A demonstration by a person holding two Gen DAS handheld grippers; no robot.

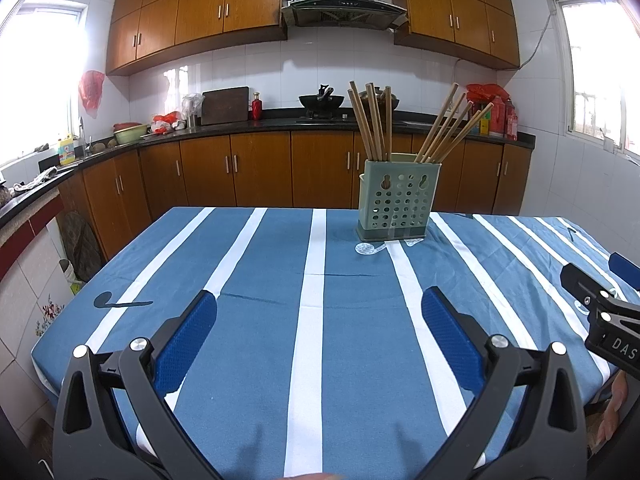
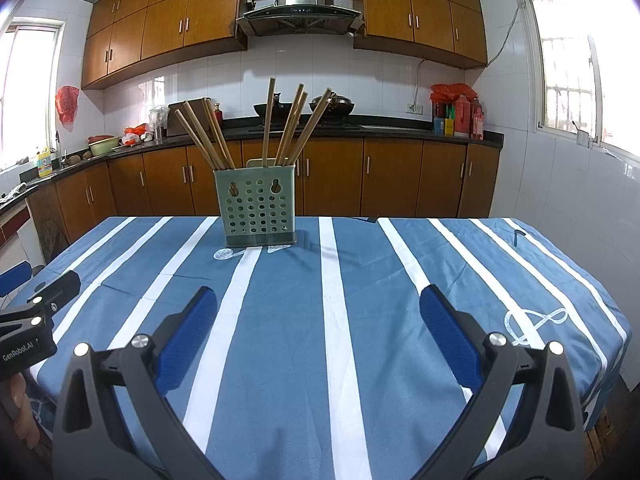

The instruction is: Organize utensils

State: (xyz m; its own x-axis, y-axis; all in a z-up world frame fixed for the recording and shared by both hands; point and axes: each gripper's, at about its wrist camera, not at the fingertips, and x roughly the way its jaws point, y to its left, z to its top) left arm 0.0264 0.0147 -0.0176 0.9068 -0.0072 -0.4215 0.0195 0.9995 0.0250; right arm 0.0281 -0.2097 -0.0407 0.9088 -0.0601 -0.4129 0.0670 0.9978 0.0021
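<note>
The left gripper [image 1: 320, 320] and right gripper [image 2: 318, 320] are held released and empty above the near tablecloth [image 2: 360, 320]. The chopsticks [image 2: 280, 128] stand splayed in two bunches in the green holder [image 2: 256, 212], far centre. One stick should be pinched at mid-length and lifted straight.

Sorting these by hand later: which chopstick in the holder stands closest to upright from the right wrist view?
The lone chopstick just left of the right-hand bunch, rising highest above the green holder; the others fan outward.
</note>
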